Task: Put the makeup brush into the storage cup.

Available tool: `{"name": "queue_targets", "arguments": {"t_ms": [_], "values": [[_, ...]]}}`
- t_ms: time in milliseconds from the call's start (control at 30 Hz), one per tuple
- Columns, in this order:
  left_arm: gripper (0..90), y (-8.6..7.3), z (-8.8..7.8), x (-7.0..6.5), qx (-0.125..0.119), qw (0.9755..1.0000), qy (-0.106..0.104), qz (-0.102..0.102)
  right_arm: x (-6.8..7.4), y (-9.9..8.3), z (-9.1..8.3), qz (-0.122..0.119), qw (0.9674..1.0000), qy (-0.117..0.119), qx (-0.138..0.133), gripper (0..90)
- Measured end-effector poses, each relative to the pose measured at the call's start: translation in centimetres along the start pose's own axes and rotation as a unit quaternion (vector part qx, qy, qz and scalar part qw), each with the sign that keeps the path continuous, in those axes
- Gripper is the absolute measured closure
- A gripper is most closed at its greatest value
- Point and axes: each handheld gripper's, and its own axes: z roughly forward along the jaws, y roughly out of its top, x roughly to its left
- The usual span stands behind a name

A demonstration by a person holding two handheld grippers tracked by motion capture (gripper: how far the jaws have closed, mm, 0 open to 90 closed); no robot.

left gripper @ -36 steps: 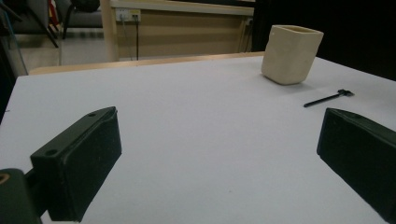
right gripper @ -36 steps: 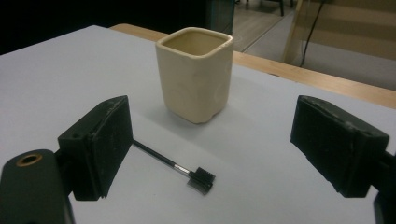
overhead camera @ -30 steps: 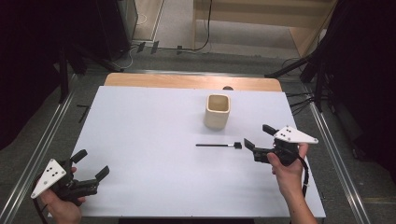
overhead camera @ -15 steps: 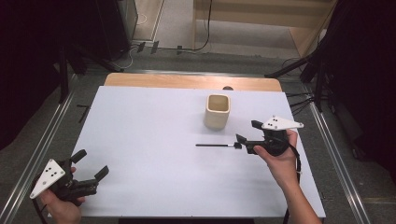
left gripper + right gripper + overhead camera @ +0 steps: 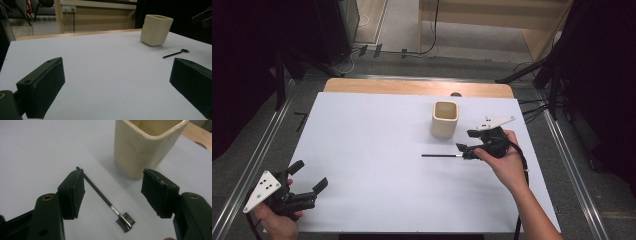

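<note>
The right gripper [image 5: 468, 144] hovers low over the brush [image 5: 107, 203], a thin black stick with a small comb-and-bristle head, which lies flat on the white table [image 5: 372, 150] just in front of the cream cup [image 5: 444, 119]. Its jaws have just been closing and now stand about half apart, with the brush on the table between them; the pads do not touch it. In the right gripper view the brush head lies near the bottom, the handle running up past the left pad toward the cup [image 5: 146, 145]. The left gripper [image 5: 307, 187] sits at the near left corner of the table, jaws wide apart with nothing between them, well away from the brush [image 5: 175, 53]
</note>
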Motion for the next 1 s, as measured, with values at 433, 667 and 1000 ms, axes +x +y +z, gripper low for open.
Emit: {"name": "queue_targets", "arguments": {"t_ms": [433, 667, 1000], "values": [[0.5, 0.0, 0.0, 0.0, 0.0, 1.0, -0.001, 0.0, 0.0, 1.3, 2.4, -0.056, 0.9935, 0.035, 0.093, 53.2], [0.5, 0.0, -0.1, 0.0, -0.001, 1.0, 0.0, -0.001, -0.2, 1.6, 4.1, -0.073, 0.9866, 0.045, 0.139, 53.4], [0.5, 0.0, -0.1, 0.1, -0.001, 1.0, -0.001, 0.0, 0.1, 1.7, 6.2, -0.127, 0.9678, 0.049, 0.212, 65.0]]}}
